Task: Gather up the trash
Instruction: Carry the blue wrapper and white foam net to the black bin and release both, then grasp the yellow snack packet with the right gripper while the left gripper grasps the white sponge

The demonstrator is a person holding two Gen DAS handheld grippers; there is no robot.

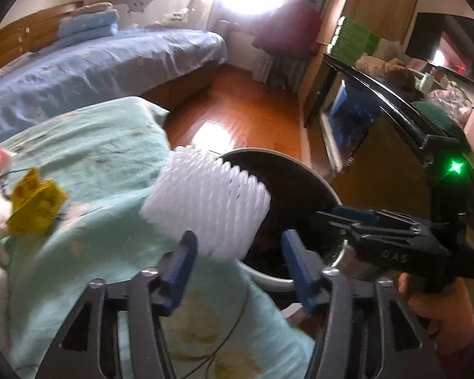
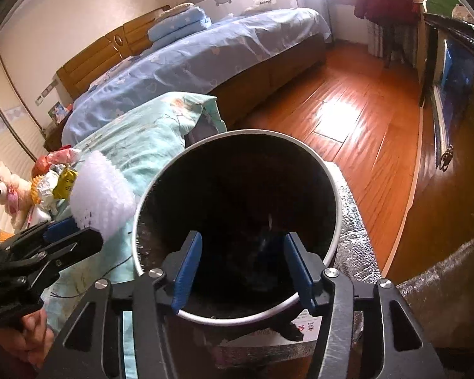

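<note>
Big blue bed (image 2: pixel 205 60) at the back, mint-green quilt (image 1: pixel 88 158) in front, and the dark, white-rimmed trash bin (image 2: pixel 237 221) right beside it. Over the quilt's edge, a white foam net sleeve (image 1: pixel 205 202) sits blurred just ahead of the left gripper (image 1: pixel 237 262), whose jaws stand apart, nothing pinched — looks like a drop toward the bin's mouth. Right gripper (image 2: pixel 243 268) is released too, empty, poised over the bin opening. More litter waits on the quilt: a yellow wrapper (image 1: pixel 34 202) and crumpled foil (image 2: pixel 45 189). Next up, I'd say: swing back left and pinch that wrapper.
</note>
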